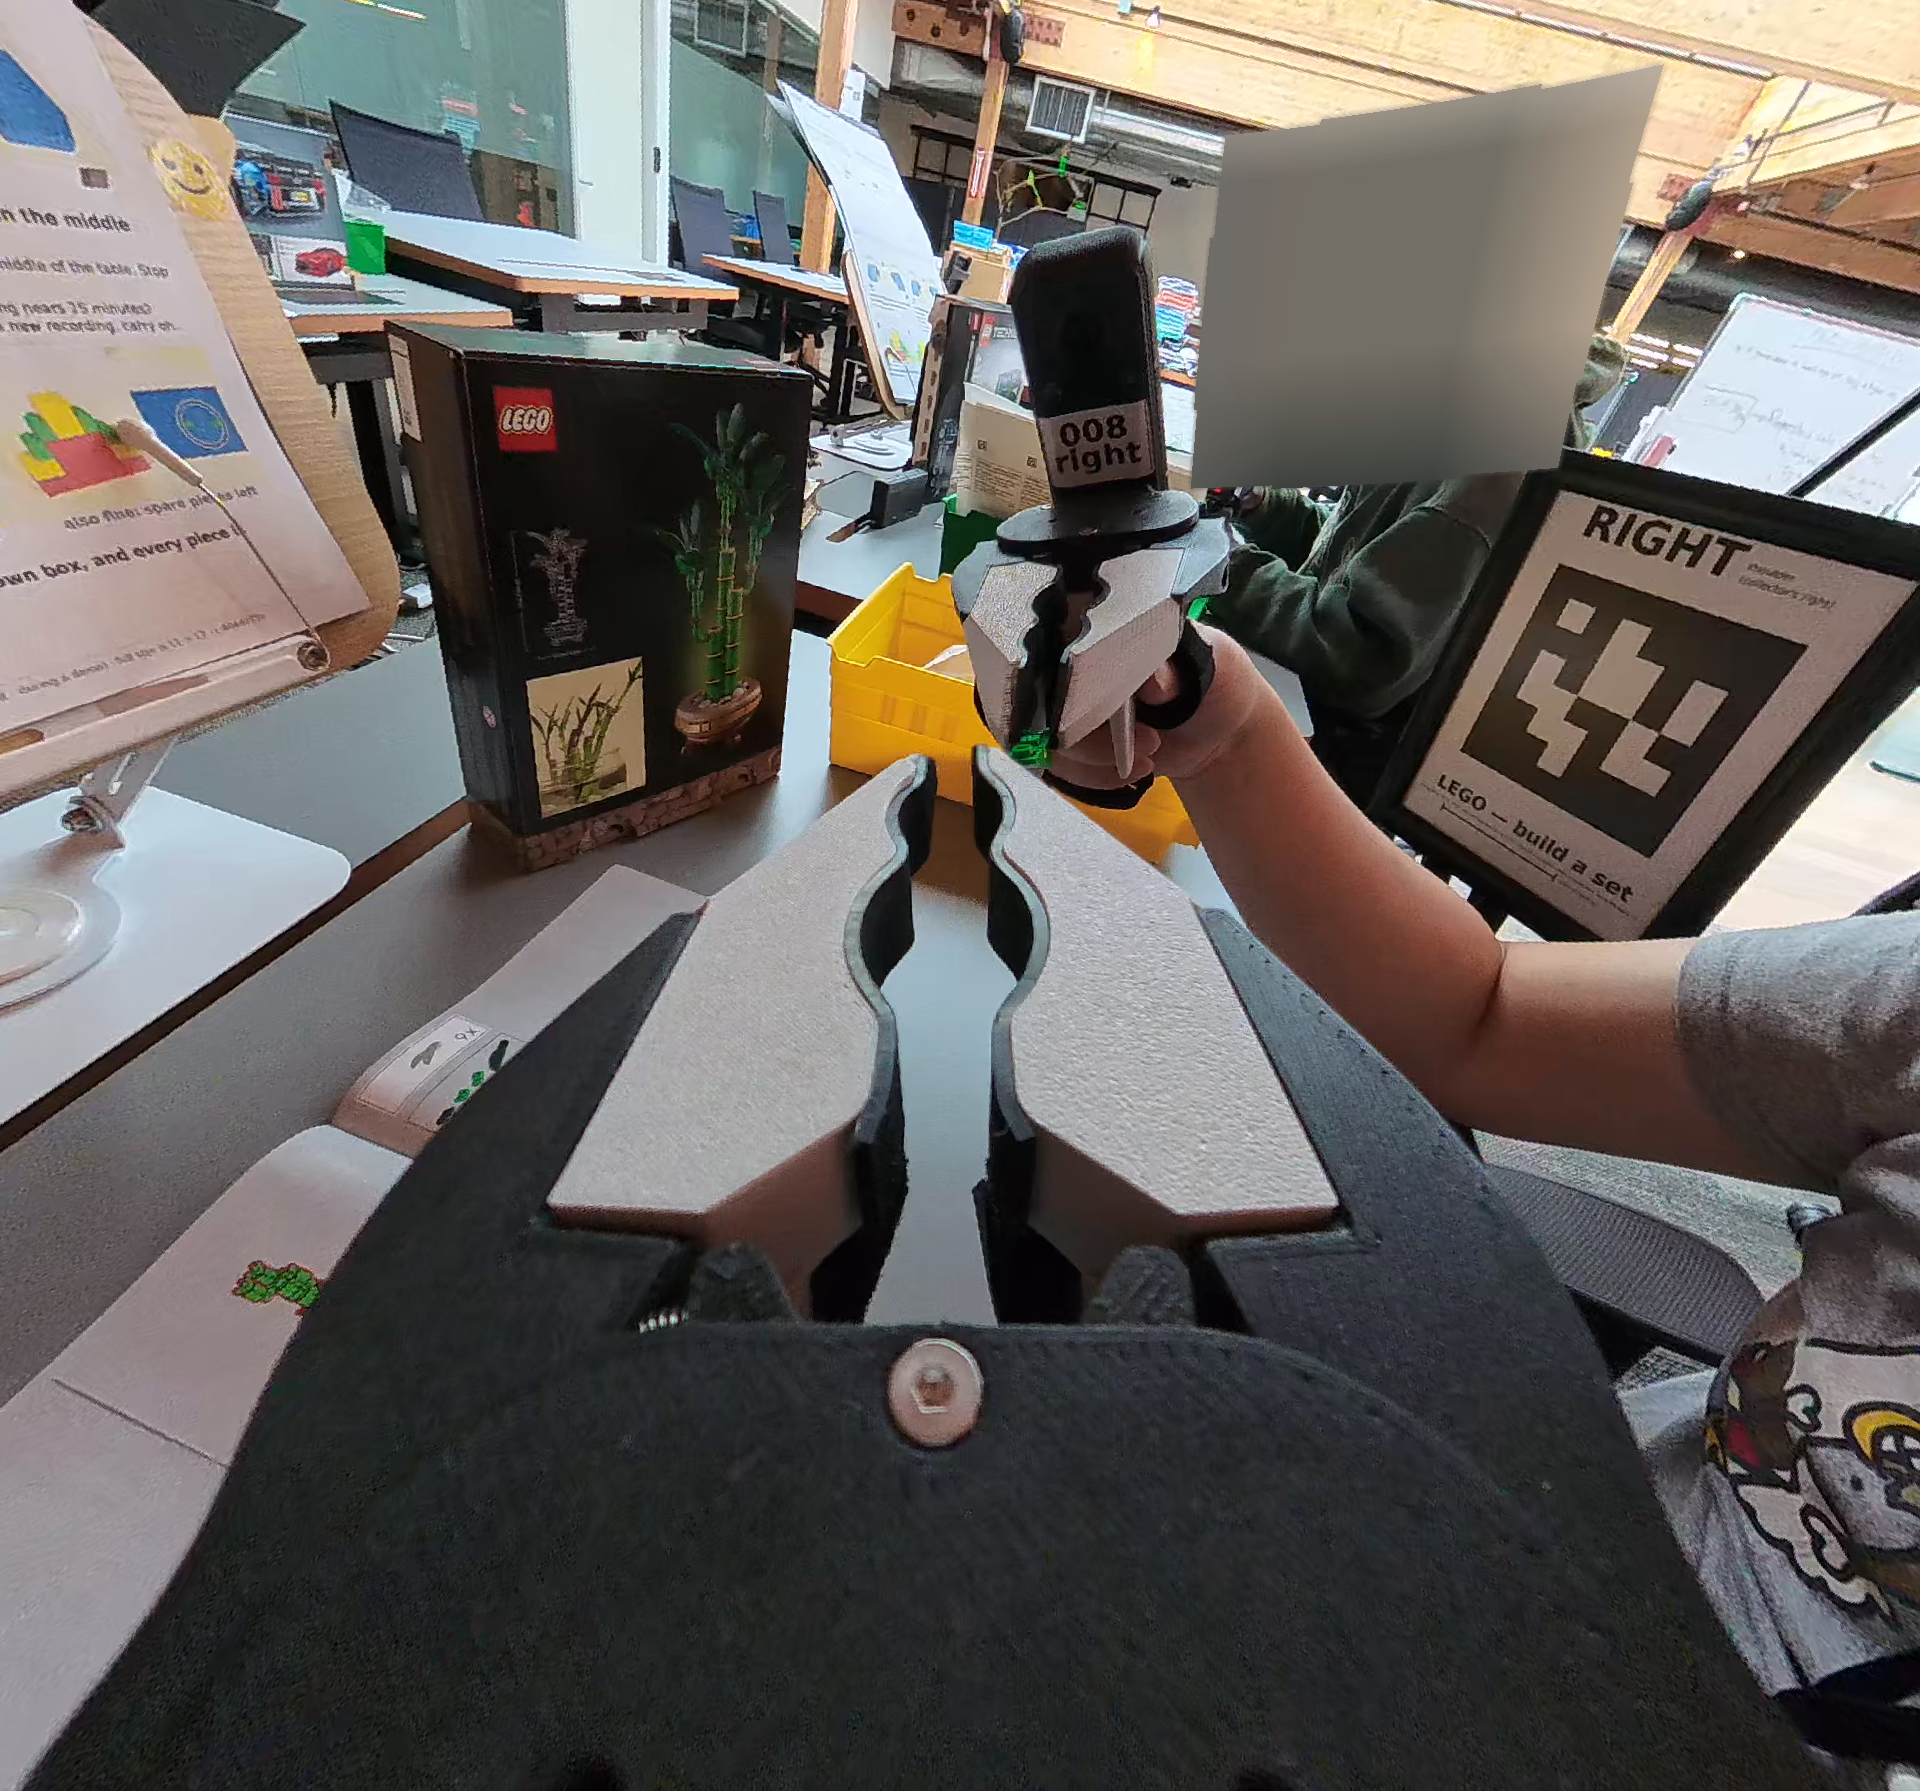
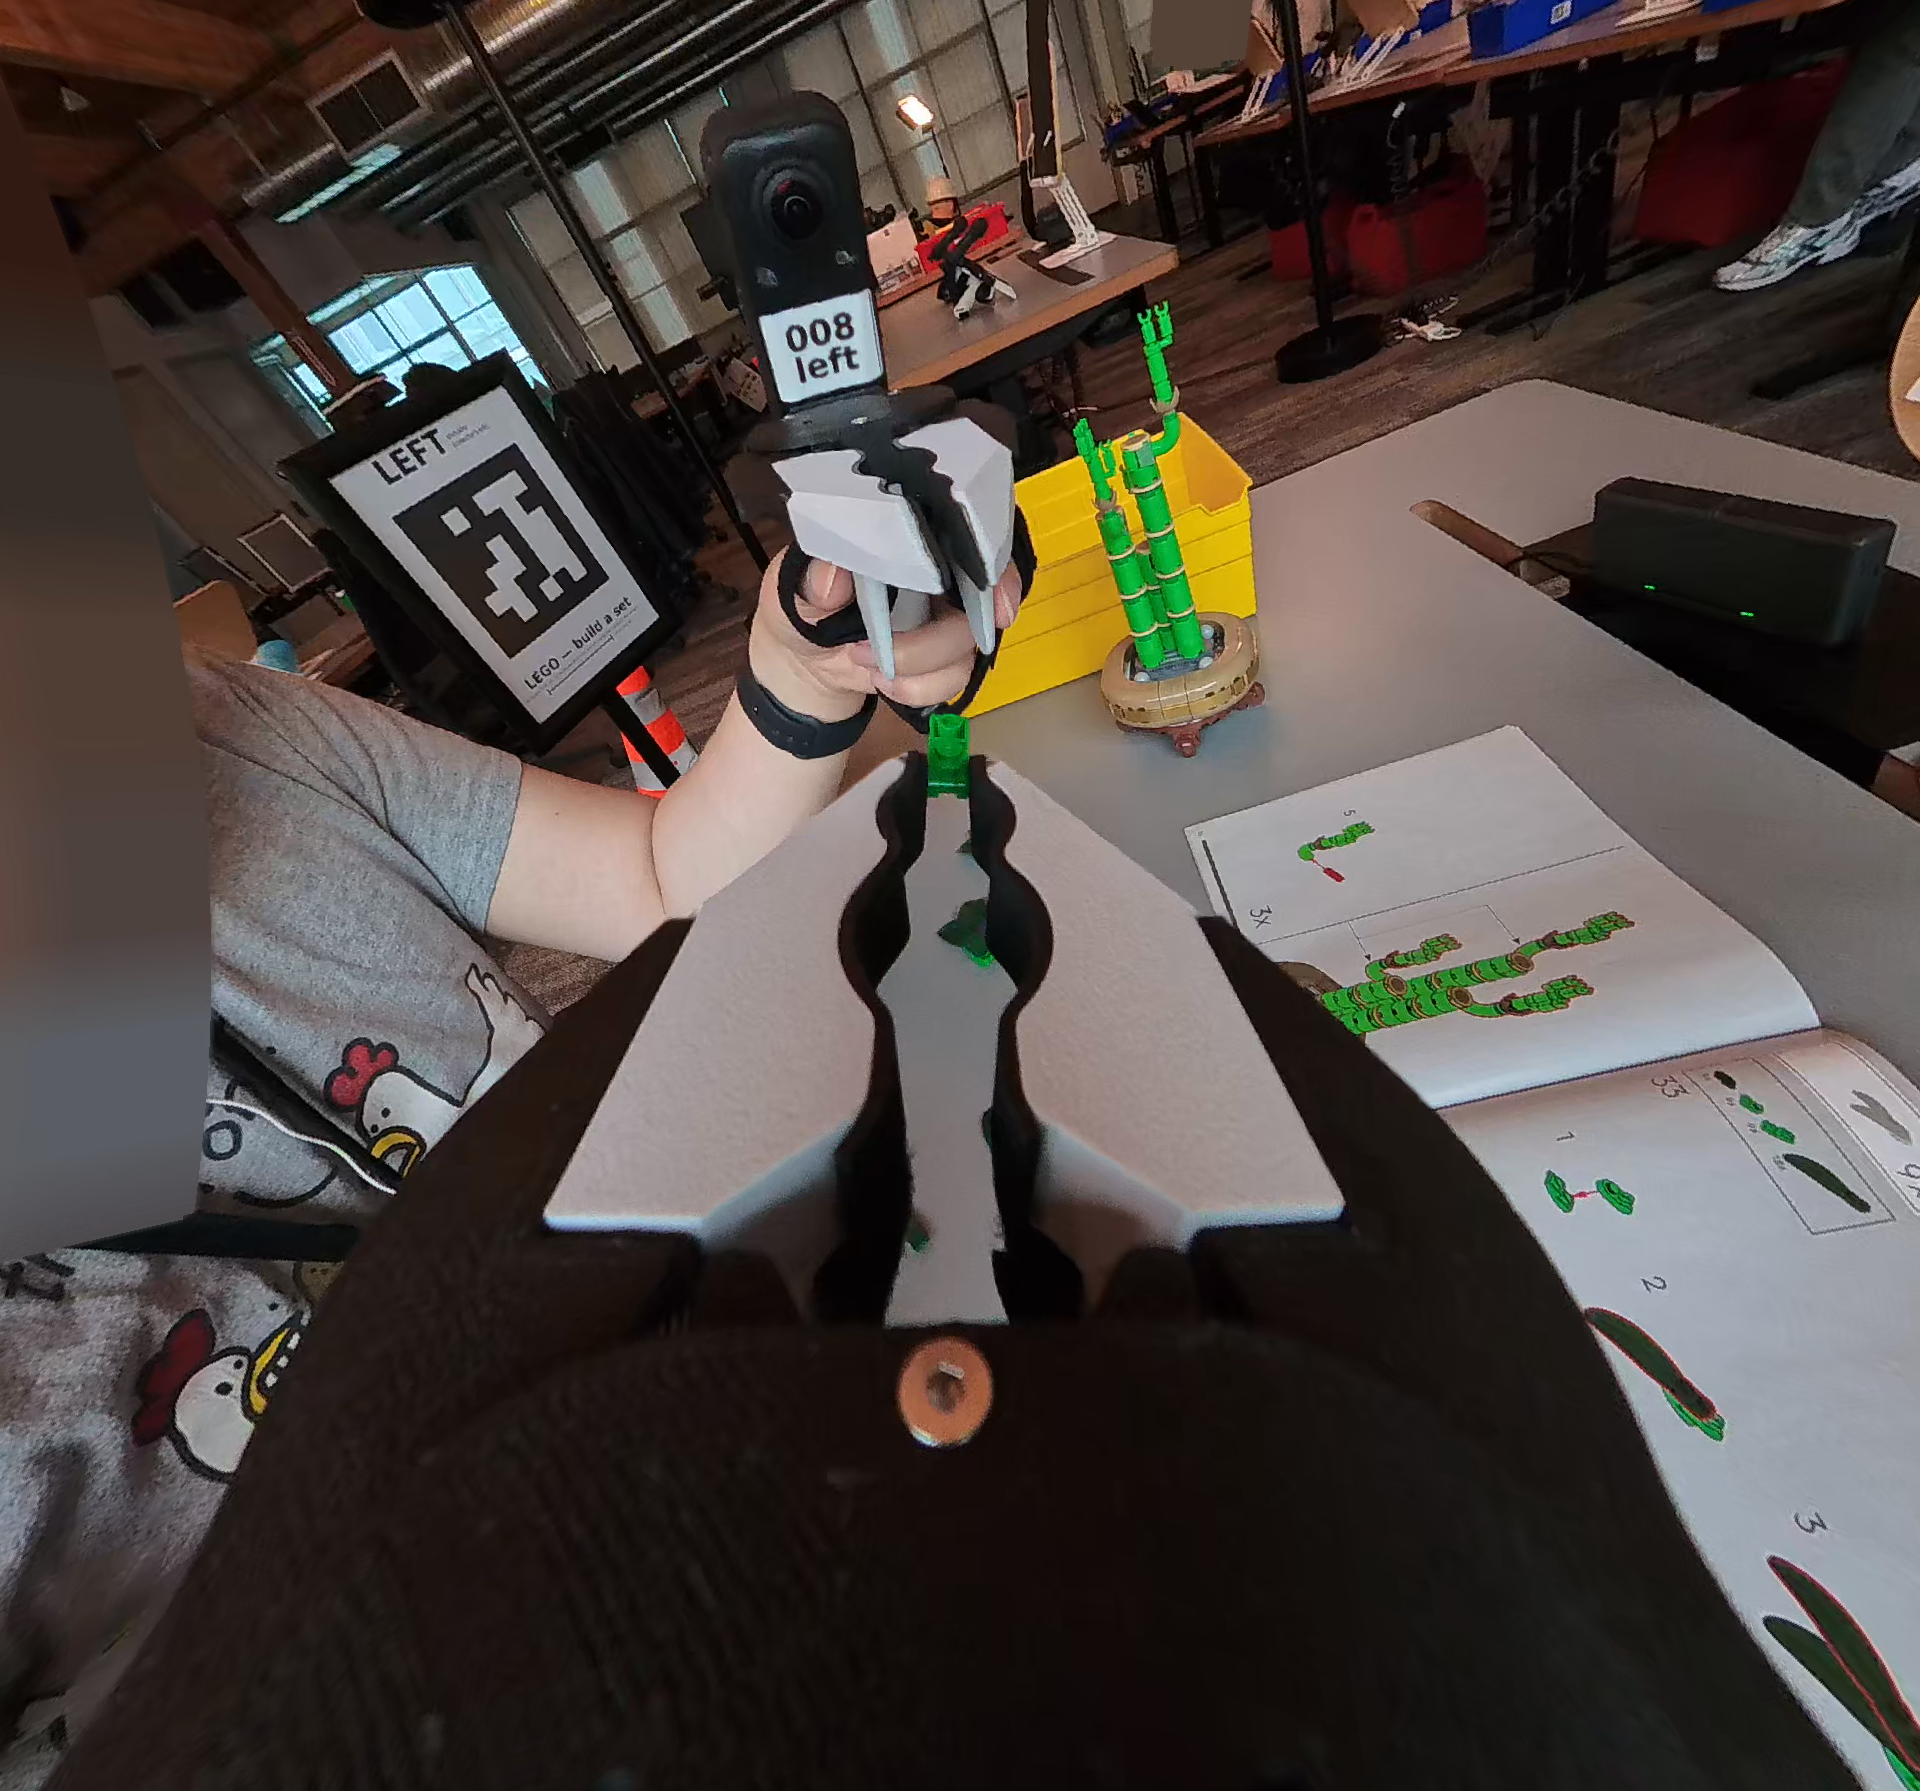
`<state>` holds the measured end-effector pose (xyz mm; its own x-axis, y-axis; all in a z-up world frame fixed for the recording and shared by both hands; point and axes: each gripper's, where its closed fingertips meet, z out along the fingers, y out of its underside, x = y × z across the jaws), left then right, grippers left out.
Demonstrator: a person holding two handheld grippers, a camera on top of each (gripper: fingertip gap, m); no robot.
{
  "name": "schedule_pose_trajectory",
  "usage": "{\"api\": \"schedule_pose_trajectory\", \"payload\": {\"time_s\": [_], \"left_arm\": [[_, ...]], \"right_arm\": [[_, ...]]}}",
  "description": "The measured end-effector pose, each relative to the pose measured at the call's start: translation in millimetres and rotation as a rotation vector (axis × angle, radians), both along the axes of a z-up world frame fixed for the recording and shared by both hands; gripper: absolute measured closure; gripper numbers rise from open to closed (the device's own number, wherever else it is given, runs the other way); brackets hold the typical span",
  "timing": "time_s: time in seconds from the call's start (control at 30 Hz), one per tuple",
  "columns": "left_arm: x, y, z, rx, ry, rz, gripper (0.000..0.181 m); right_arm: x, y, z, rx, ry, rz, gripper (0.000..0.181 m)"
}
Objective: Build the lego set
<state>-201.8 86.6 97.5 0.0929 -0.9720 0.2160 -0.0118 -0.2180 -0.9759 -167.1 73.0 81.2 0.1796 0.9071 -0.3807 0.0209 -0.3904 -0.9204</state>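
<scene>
My right gripper (image 2: pixel 948 777) is shut on a small green lego piece (image 2: pixel 948 744) that sticks up from its tips, held in the air above the grey table (image 2: pixel 1455 619). It also shows in the left wrist view (image 1: pixel 1029 739), pointing down with the green piece (image 1: pixel 1032 752) at its tips. My left gripper (image 1: pixel 952 773) is raised facing it, its jaws a narrow gap apart with nothing between them. It also shows farther off in the right wrist view (image 2: pixel 930 635). The part-built green bamboo model (image 2: pixel 1148 546) stands upright in its tan pot (image 2: pixel 1179 676) on the table.
A yellow bin (image 2: pixel 1216 505) stands behind the model. The open instruction booklet (image 2: pixel 1475 900) lies to the right. Loose green pieces (image 2: pixel 966 936) lie below my right jaws. The lego box (image 1: pixel 613 588) and a document stand (image 1: pixel 156 411) are at the left. Across from one pair of fingers to the other is roughly 5 cm.
</scene>
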Motion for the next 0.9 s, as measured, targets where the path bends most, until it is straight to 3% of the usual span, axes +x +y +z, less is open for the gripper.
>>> {"api": "schedule_pose_trajectory", "payload": {"time_s": [0.9], "left_arm": [[5.0,-17.2,-9.8,0.16,0.155,-0.004,0.176]], "right_arm": [[1.6,-11.0,5.4,-0.025,-0.013,0.025,0.175]]}}
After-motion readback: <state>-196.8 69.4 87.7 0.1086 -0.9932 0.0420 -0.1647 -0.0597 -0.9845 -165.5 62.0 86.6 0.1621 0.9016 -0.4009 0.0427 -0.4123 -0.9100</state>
